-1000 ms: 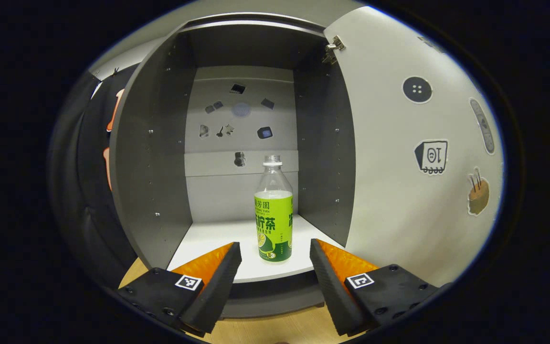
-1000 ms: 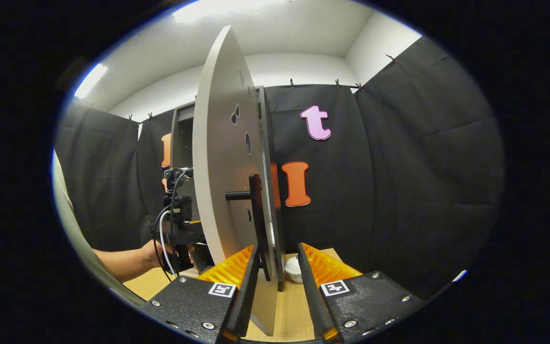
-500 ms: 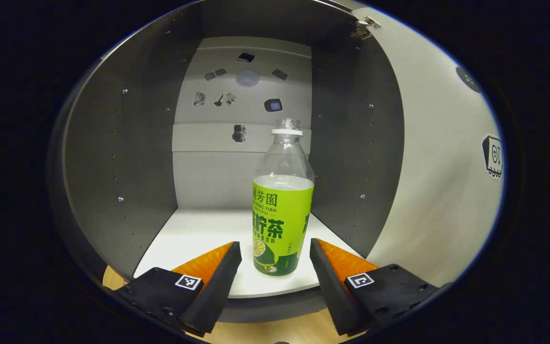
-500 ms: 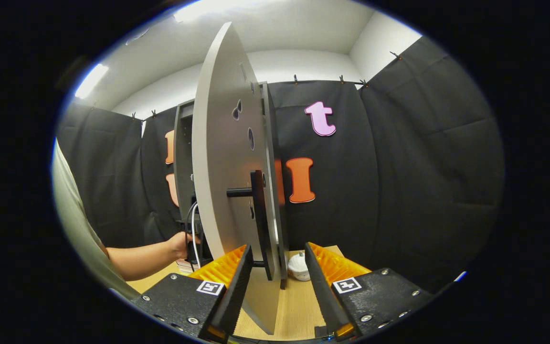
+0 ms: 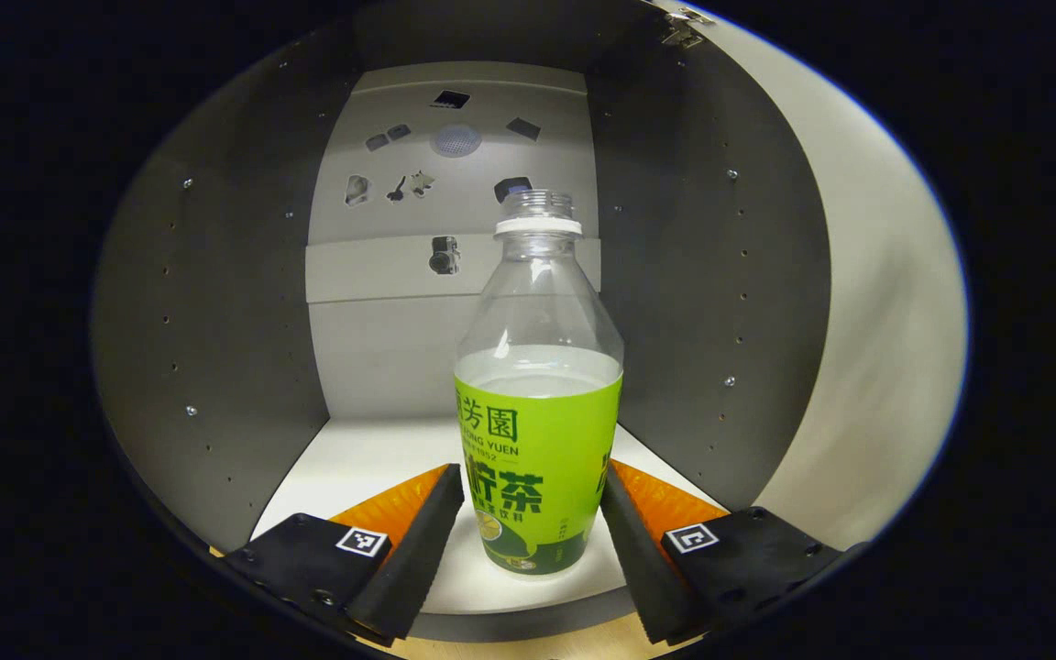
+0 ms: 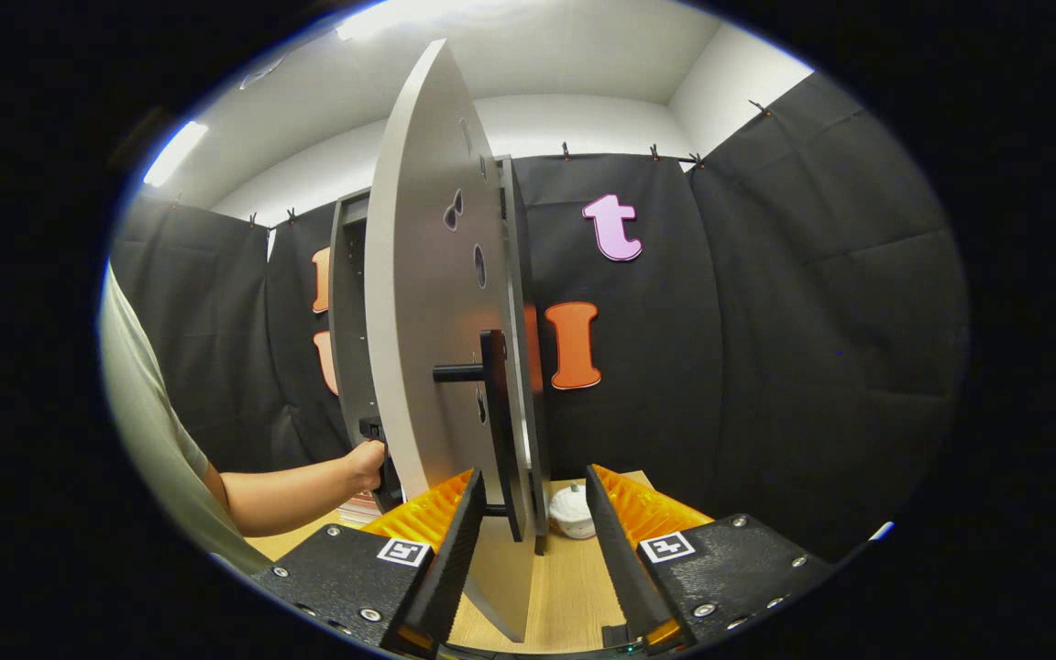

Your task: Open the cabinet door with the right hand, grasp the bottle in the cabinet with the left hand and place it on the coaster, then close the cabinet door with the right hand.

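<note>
Standing near the front edge of the cabinet's white shelf (image 5: 372,458), your bottle (image 5: 537,412) is thin clear plastic, capless, part full. It looks light, smooth and squashy, so pinch its green label gently, upright. Your left gripper (image 5: 528,513) is spread around it. Your right gripper (image 6: 528,522) is spread around the door handle (image 6: 494,422).

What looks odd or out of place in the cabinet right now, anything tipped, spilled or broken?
One oddity: the bottle stands upright on the white cabinet floor without a cap, so its neck is open. The liquid sits level and no spill shows. The left gripper brackets it, open.
</note>
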Tool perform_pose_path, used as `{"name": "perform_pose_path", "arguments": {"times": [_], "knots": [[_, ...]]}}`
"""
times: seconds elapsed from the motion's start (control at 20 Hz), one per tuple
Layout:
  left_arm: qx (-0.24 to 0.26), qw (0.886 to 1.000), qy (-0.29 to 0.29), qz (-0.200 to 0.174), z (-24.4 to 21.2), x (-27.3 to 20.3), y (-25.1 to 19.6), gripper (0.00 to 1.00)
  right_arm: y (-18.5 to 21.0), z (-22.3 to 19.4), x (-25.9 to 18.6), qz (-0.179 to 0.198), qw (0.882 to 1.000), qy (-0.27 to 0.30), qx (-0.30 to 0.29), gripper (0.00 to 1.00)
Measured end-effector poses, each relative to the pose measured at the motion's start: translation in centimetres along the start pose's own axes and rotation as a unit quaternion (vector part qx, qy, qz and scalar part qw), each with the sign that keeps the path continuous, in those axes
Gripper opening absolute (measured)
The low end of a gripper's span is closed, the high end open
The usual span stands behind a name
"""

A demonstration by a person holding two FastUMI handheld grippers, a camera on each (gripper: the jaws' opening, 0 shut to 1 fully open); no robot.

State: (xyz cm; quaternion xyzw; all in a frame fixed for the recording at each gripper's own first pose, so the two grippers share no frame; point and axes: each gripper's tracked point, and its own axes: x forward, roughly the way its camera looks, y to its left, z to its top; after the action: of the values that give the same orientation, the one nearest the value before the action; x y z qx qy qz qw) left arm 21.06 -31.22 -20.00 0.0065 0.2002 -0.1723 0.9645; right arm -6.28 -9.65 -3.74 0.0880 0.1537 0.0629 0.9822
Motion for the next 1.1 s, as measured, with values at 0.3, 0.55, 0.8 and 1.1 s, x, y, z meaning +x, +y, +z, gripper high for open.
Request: {"name": "perform_pose_path", "arguments": {"times": [0.3,0.55,0.8,1.1], "knots": [[0.001,1.0,-0.005,-0.013,0.6,-0.6,-0.3,0.84,0.1,-0.1,-0.5,-0.004,1.0,0.004,0.004,0.69],[-0.005,1.0,-0.026,-0.007,1.9,-3.2,0.5,0.81,0.1,0.0,-0.7,0.003,1.0,-0.002,0.0,0.69],[-0.011,0.999,-0.034,0.007,1.7,-6.9,1.7,0.81,0.2,0.3,-0.9,0.029,1.0,-0.005,-0.002,0.69],[-0.019,0.997,-0.058,0.054,1.8,-12.5,4.3,0.79,0.4,-0.4,-1.0,0.079,0.997,-0.001,0.003,0.74]]}}
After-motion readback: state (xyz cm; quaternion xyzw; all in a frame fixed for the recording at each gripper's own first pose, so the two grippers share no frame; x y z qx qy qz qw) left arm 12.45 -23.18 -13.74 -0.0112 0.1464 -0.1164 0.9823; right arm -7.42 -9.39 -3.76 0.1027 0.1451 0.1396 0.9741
